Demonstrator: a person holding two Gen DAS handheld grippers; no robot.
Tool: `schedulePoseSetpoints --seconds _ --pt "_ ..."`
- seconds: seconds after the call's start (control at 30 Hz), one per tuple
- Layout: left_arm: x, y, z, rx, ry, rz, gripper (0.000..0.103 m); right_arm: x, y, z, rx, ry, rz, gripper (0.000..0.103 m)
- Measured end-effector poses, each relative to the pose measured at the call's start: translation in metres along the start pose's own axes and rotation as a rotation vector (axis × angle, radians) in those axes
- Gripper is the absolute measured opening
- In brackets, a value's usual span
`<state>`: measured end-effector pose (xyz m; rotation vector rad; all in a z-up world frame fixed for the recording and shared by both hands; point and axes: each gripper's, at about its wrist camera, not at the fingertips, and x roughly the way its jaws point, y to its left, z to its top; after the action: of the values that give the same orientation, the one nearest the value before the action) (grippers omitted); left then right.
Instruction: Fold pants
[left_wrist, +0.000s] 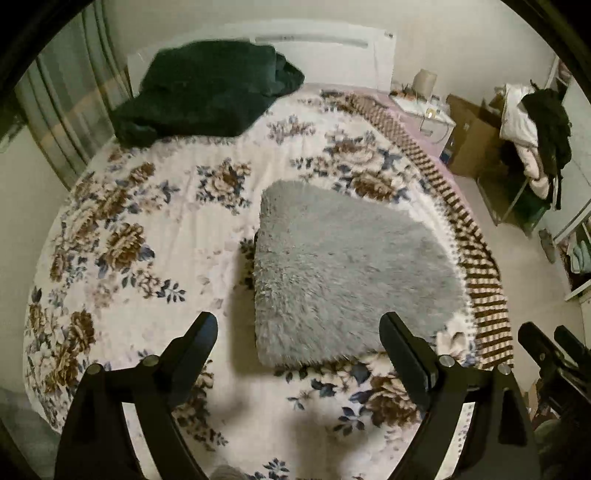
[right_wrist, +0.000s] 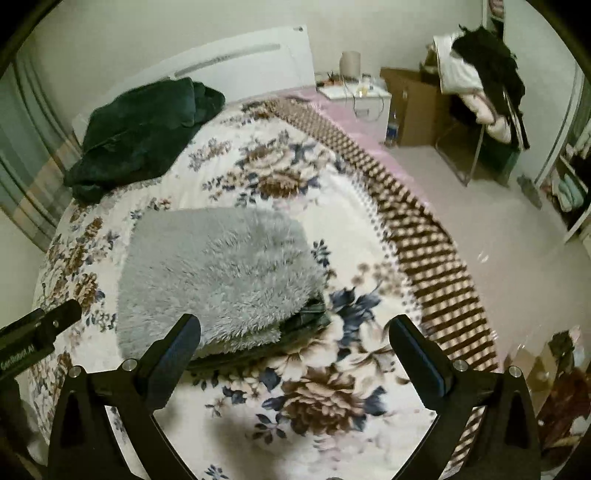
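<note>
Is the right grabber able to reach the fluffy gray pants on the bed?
Probably yes. The right gripper is open, holding nothing, and the folded fluffy gray pants lie just ahead to its left on the flowered blanket, with nothing between them.

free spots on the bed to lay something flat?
Bare floral blanket left of the grey fluffy folded pants, up to the dark green blanket. Also the near strip below the pants. Tight on the right, where the pants sit close to the striped edge.

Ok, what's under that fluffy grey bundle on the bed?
A dark green layer pokes out beneath the fluffy grey bundle at its near right corner, resting on the floral blanket. How far it runs underneath is covered.
</note>
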<state>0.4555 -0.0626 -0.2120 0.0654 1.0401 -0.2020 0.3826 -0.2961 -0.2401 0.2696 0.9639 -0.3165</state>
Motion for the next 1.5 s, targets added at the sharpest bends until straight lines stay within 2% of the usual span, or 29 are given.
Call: schedulePoseSetpoints --seconds 0.1,0.3,0.53,0.73,0.9,1.07,1.33,1.37,1.43,1.5 --pt "-0.041 -0.004 -0.008 -0.013 -0.041 0.008 0.090 -0.055 -0.005 0.010 -0.037 -0.052 0.004 0.103" --pt "-0.127 -0.013 -0.036 -0.019 -0.137 0.049 0.090 -0.145 -0.024 0.005 -0.101 -0.137 0.034 0.103" --pt "-0.219 -0.020 -0.080 -0.056 -0.228 0.071 0.090 -0.240 -0.039 -0.019 -0.156 -0.197 0.086 0.103" --pt "-0.280 -0.032 -0.113 -0.063 -0.293 0.081 0.090 -0.325 -0.055 -0.038 -0.171 -0.264 0.119 0.103" --pt "-0.306 -0.031 -0.131 -0.063 -0.317 0.067 0.090 -0.391 -0.064 -0.053 -0.180 -0.335 0.107 0.103" --pt "-0.324 -0.025 -0.141 -0.056 -0.325 0.045 0.090 -0.435 -0.067 -0.067 -0.177 -0.358 0.089 0.103" --pt "-0.339 -0.021 -0.150 -0.045 -0.341 0.045 0.090 -0.466 -0.061 -0.076 -0.183 -0.345 0.098 0.103" --pt "-0.339 -0.021 -0.151 -0.046 -0.337 0.044 0.091 -0.467 -0.060 -0.076 -0.186 -0.343 0.098 0.103" --pt "-0.339 -0.021 -0.151 -0.041 -0.328 0.044 0.102 -0.469 -0.057 -0.076 -0.189 -0.341 0.099 0.103" --pt "-0.338 -0.021 -0.151 -0.041 -0.326 0.058 0.102 -0.467 -0.056 -0.074 -0.192 -0.334 0.099 0.103"
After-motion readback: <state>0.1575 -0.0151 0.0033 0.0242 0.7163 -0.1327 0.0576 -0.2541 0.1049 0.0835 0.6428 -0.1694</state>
